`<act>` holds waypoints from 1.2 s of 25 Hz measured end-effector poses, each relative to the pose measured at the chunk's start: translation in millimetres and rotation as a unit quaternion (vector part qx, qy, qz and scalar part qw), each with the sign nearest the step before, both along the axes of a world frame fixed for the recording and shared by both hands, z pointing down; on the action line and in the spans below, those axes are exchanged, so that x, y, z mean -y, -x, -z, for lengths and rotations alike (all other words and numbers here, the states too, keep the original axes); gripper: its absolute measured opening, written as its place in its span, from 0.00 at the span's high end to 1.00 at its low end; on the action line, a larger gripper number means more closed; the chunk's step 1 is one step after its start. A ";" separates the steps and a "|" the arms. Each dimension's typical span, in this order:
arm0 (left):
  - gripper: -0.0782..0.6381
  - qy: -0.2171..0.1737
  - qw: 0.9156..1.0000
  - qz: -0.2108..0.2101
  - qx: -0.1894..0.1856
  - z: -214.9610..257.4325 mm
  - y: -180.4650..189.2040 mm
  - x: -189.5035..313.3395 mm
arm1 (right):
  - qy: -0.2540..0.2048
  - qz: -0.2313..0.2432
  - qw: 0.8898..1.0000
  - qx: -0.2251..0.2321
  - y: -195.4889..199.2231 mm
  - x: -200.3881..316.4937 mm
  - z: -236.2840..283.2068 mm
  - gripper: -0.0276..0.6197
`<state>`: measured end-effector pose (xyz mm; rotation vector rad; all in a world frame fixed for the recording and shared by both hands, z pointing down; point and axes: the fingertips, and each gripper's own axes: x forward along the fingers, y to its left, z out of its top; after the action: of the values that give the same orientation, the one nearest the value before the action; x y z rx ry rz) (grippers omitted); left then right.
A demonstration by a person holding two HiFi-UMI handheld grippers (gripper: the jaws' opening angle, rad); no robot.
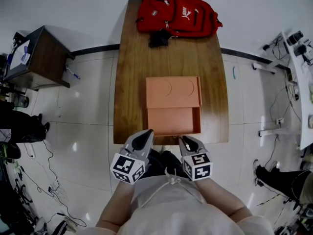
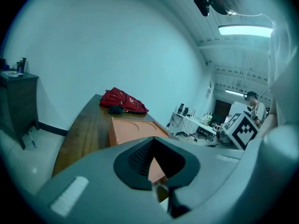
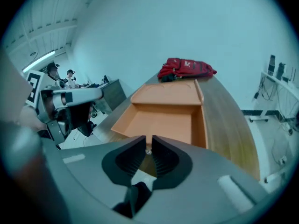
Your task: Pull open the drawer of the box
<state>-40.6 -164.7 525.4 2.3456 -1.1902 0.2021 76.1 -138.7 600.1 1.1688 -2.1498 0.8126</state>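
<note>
An orange box [image 1: 173, 92] lies on the wooden table [image 1: 132, 82]. Its drawer [image 1: 173, 120] stands pulled out toward me and looks empty [image 3: 163, 125]. My right gripper [image 1: 184, 140] is at the drawer's front, just past the table's near edge. Its jaws [image 3: 149, 141] leave only a thin slit, closed on a small shiny knob [image 3: 149, 151] on the drawer's front. My left gripper [image 1: 145, 135] hovers beside it at the table edge, shut and holding nothing. In the left gripper view the box [image 2: 135, 129] shows past that gripper's closed tips [image 2: 152, 141].
A red backpack [image 1: 176, 13] and a black pouch [image 1: 160, 38] lie at the table's far end. A dark cabinet [image 1: 34, 58] stands to the left and a white desk [image 1: 301, 82] with cables to the right. Other people work at benches in the background.
</note>
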 end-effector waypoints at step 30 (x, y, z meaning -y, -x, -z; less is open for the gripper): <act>0.88 -0.108 0.994 -0.002 -0.028 109.1 25.0 -165.5 | -0.251 -0.014 0.964 0.081 13.3 -117.4 169.2 0.95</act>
<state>-65.6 0.8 416.3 2.5207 -1.2326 0.0082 62.8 -21.3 430.9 1.4180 -2.5734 0.3866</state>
